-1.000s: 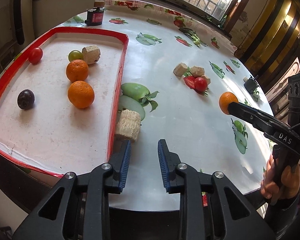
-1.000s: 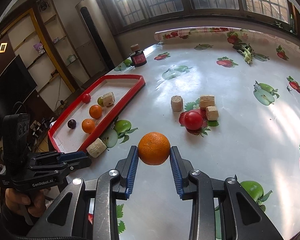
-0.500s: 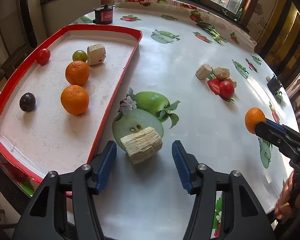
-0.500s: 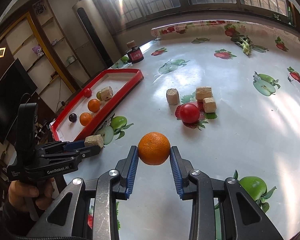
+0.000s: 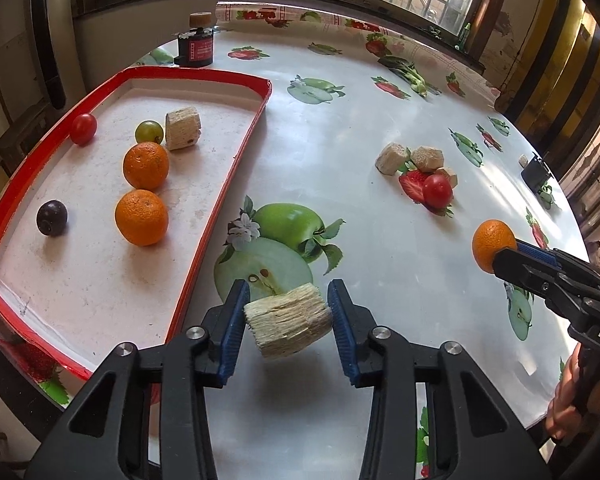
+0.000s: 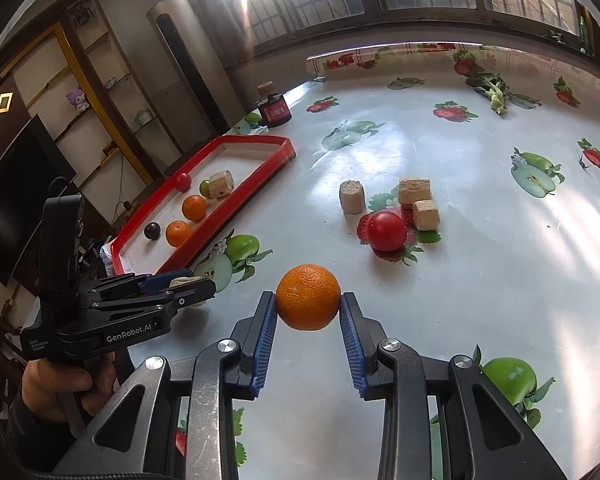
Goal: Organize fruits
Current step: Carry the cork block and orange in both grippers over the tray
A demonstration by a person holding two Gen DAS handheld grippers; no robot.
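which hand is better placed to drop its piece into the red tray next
Left. The left gripper, jaws closing on a beige block, sits right beside the red tray. The right gripper with its orange is farther away.

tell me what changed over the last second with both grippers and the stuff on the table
The left gripper swung from beside the red tray onto the loose fibrous block, opened wide around it, and its jaws are now closing on it, pads at its sides. The right gripper kept its clamp on the orange. The fruit in the tray, the red tomato and the three blocks near it did not move.
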